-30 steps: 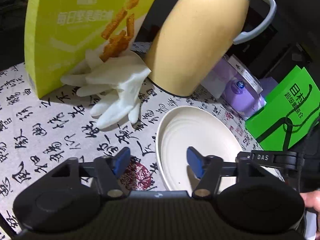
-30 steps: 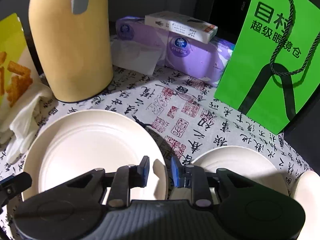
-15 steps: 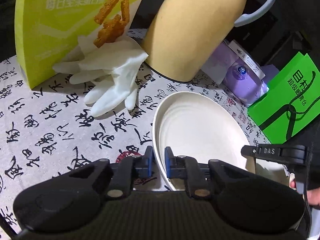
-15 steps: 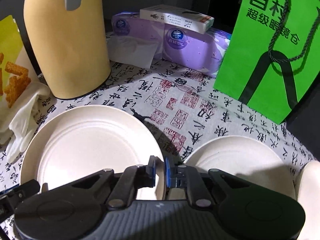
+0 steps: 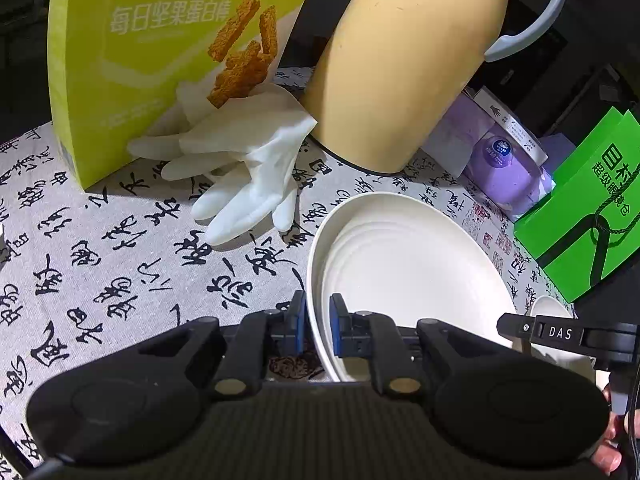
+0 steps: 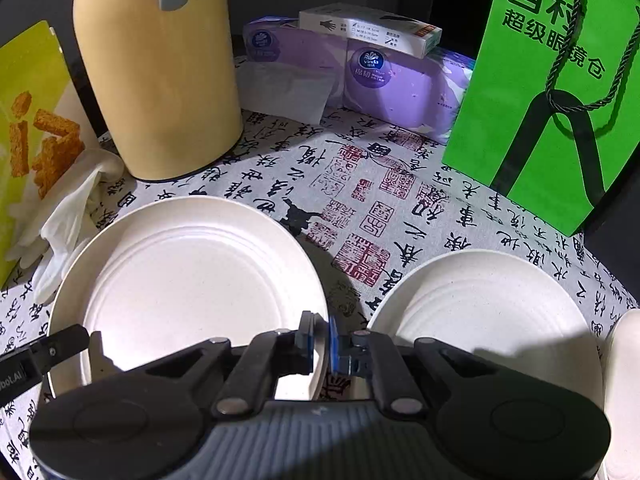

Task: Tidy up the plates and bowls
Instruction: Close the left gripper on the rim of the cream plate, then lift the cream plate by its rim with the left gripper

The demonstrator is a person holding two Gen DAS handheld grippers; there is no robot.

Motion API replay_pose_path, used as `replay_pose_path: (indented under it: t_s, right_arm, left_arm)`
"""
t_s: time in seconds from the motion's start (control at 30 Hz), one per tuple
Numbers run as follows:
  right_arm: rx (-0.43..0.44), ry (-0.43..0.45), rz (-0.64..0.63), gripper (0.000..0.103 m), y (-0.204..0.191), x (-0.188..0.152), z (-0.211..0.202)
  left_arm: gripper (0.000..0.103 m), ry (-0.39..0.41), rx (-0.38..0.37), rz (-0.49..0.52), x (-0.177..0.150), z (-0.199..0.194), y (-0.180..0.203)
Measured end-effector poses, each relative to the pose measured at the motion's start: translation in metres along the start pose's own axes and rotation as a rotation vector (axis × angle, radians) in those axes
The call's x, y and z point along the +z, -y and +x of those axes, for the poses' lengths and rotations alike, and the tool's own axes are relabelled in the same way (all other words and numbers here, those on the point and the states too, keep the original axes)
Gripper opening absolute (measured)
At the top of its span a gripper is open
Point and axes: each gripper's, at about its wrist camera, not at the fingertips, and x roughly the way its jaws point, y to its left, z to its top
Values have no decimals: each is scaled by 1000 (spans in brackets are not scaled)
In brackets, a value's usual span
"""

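Both grippers clamped on one cream plate, opposite rims.

Everything sits around the tall yellow jug (image 6: 160, 72) on the calligraphy tablecloth (image 5: 100, 272): the green paper bag (image 6: 540, 92) stands well to its right, the snack box (image 5: 160, 48) just to its left, and the big plate (image 6: 192, 284) lies right in front of it. My left gripper (image 5: 318, 326) pinches that plate's left rim, my right gripper (image 6: 320, 344) its right rim, blue pads tight on both. A second plate (image 6: 488, 312) lies further right of the jug, apart from the first. White gloves (image 5: 248, 172) sprawl at the jug's foot.
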Motion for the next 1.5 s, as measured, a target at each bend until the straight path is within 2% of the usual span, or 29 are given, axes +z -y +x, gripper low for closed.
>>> replay_pose_path:
  t_s: [0.33,1.07,1.5]
  right_arm:
    - [3,0,-4,9,0,-1,1]
    - [-21,71,-55,7,-11,-12,-11]
    - [18,136,-25,6,-6,-16,-29]
  left_arm:
    - [14,13,4,26,-2,2,3]
    - [13,43,27,46,0,-4,3]
    - [13,79,13,40,-1,-10,3]
